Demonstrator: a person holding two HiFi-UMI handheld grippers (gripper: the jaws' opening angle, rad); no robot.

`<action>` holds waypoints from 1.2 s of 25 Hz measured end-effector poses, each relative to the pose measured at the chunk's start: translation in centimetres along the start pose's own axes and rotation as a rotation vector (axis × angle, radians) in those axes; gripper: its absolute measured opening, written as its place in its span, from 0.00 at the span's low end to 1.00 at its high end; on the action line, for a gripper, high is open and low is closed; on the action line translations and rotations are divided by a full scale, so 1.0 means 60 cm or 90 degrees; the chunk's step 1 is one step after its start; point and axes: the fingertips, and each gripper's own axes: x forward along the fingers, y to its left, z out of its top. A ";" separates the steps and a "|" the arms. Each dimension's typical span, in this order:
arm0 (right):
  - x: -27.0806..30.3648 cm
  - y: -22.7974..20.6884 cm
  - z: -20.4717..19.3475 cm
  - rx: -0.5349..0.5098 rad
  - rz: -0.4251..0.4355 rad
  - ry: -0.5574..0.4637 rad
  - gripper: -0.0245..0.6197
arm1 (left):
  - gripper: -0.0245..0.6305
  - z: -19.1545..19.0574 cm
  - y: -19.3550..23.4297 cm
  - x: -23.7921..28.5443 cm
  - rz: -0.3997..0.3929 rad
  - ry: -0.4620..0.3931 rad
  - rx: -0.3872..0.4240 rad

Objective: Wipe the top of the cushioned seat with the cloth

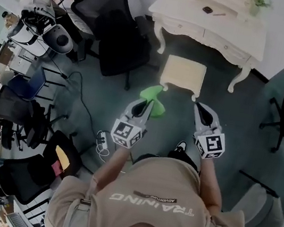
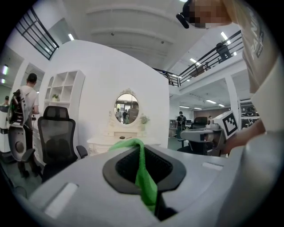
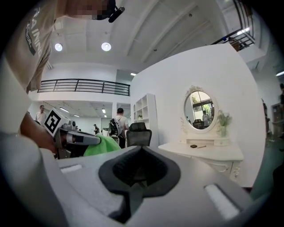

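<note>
1. Left hand-held gripper (image 1: 143, 106): jaws clamped on a green cloth (image 1: 154, 98), which bunches beyond their tips.
2. Right hand-held gripper (image 1: 200, 110): jaws together with nothing between them, level with the left one and well apart from it.
3. Cushioned seat (image 1: 184, 73): cream stool just ahead of both hand-held grippers. The cloth lies near its front-left corner; contact cannot be told.
4. White bench (image 1: 215, 31): beyond the seat, carrying an oval mirror (image 3: 199, 109).
5. Black office chair (image 1: 115, 30): ahead-left of the left hand-held gripper.

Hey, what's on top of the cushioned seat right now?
Nothing on the seat that shows. The green cloth, pinched in the left gripper, hides its near corner.
</note>
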 end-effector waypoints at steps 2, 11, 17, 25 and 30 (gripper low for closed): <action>0.015 -0.036 -0.002 0.008 0.006 0.001 0.04 | 0.07 0.009 0.002 0.030 0.010 -0.004 -0.009; 0.086 -0.124 -0.022 0.016 0.034 0.014 0.04 | 0.07 0.008 0.018 0.130 0.027 0.001 -0.017; 0.159 -0.139 -0.014 -0.001 0.030 0.017 0.05 | 0.07 0.012 0.084 0.177 0.016 -0.008 -0.015; 0.260 -0.147 0.020 -0.032 -0.024 0.030 0.04 | 0.07 0.036 0.192 0.242 -0.046 -0.027 -0.017; 0.343 -0.134 0.033 -0.060 -0.049 0.036 0.05 | 0.07 0.034 0.266 0.283 -0.093 -0.033 -0.022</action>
